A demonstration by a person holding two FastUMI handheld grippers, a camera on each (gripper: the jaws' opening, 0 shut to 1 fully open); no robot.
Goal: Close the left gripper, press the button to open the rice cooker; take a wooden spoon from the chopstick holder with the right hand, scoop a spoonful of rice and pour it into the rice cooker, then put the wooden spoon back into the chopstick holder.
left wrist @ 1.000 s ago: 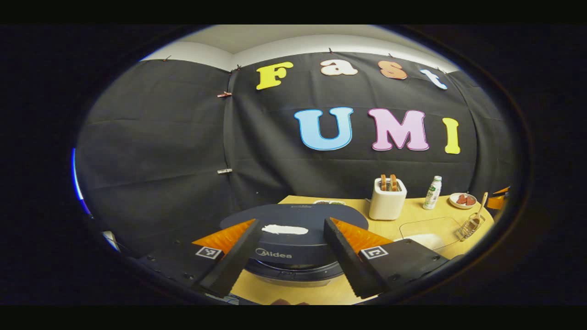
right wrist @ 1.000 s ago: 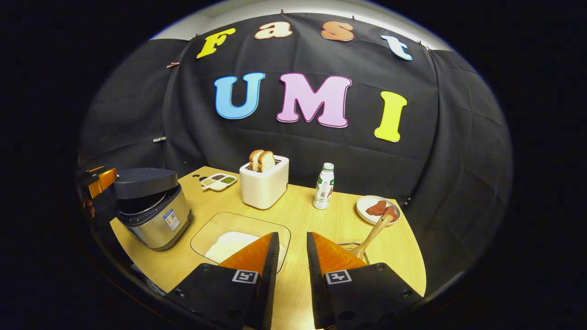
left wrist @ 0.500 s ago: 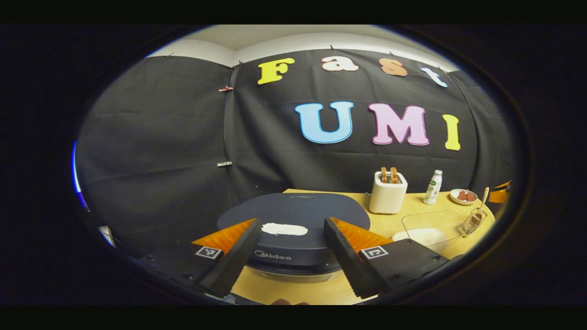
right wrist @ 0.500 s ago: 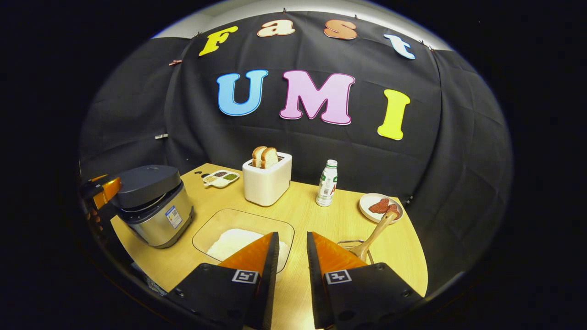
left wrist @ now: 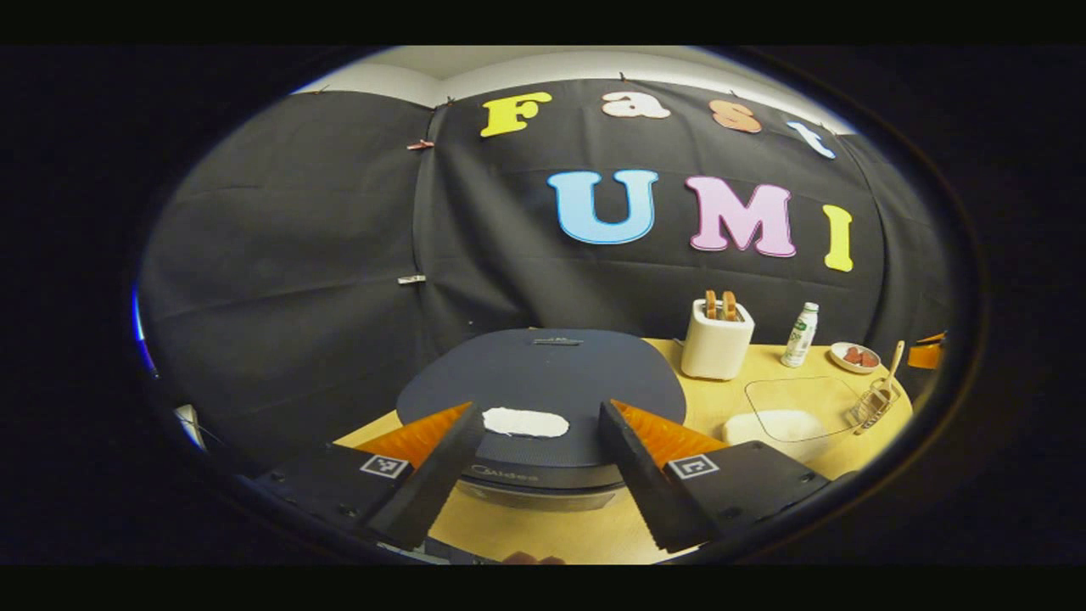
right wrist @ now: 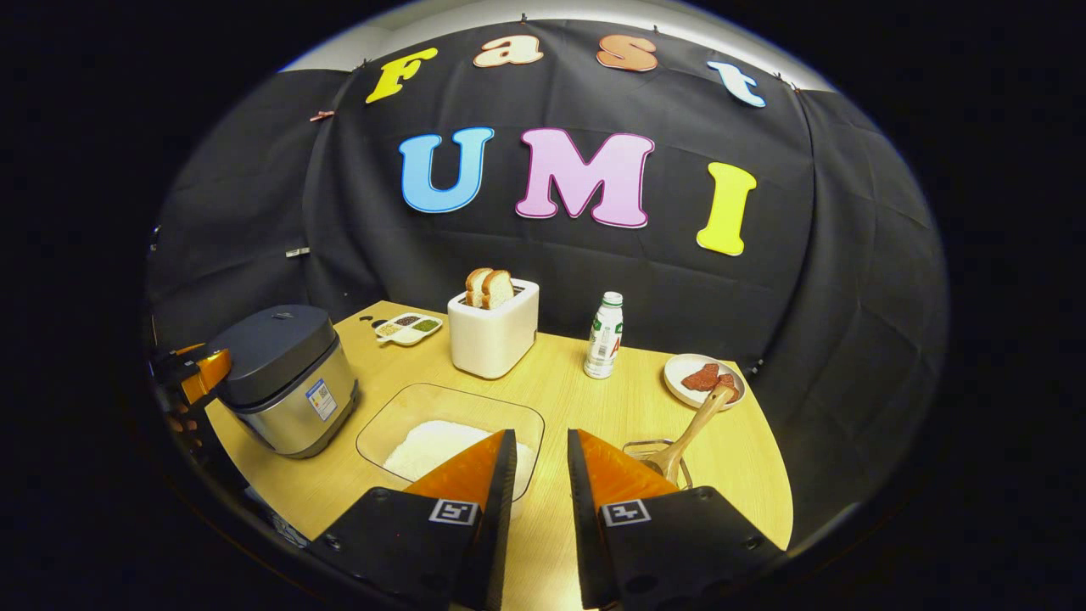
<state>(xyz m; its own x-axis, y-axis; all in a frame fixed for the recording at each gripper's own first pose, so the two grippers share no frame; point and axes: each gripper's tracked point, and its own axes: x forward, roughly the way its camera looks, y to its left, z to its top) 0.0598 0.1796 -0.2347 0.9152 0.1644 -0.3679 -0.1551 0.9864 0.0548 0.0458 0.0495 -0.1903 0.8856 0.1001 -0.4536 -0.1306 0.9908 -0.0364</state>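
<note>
A pale wooden table [right wrist: 594, 399] stands against the black cloth wall. The rice cooker [right wrist: 284, 373], a steel body under a dark lid, sits at the table's left end with its lid down; in the left gripper view the lid [left wrist: 543, 382] lies straight ahead and bears a white oval patch [left wrist: 525, 422] near its front edge. The left gripper [left wrist: 534, 428] hovers in front of the cooker with its two fingers spread wide to either side of that patch, released and holding nothing. In the right gripper view it appears just beside the cooker's left side. The right gripper [right wrist: 534, 450] hangs over the table's near edge, its fingers a narrow gap apart, gripping nothing.

A clear glass dish [right wrist: 407, 416] holding white rice [right wrist: 433, 445] rests near the middle of the table. Behind it is a white toaster [right wrist: 492, 335] with two bread slices standing in it. The wire chopstick holder [right wrist: 657, 454] lies at the right, with the wooden spoon [right wrist: 691, 428] leaning out of it. Farther back are a small bottle [right wrist: 603, 336], a plate of red pieces [right wrist: 702, 379] and a small divided dish [right wrist: 409, 327].
</note>
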